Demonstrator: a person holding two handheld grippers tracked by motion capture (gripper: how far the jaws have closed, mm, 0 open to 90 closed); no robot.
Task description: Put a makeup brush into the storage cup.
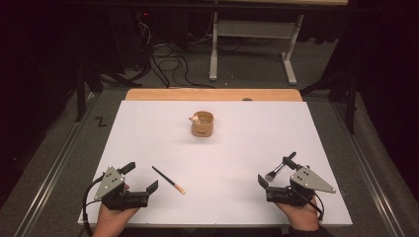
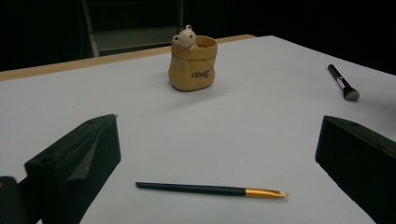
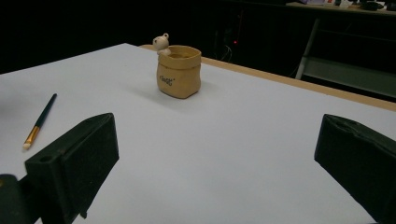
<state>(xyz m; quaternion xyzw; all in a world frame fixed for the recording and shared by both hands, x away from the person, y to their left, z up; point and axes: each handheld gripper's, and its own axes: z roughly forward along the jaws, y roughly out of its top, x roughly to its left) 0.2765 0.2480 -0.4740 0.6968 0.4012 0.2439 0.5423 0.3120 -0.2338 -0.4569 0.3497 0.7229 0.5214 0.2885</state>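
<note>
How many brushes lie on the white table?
2: a thin brush beside the left gripper, and a black makeup brush beside the right gripper.

Tan pot [image 1: 203, 125] (black lettering), white table [image 1: 247, 148]

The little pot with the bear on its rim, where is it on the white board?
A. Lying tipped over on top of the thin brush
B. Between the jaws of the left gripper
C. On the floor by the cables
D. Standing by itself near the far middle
D: the little pot stands upright near the far middle of the white board, apart from the thin brush and the thick brush.
</note>
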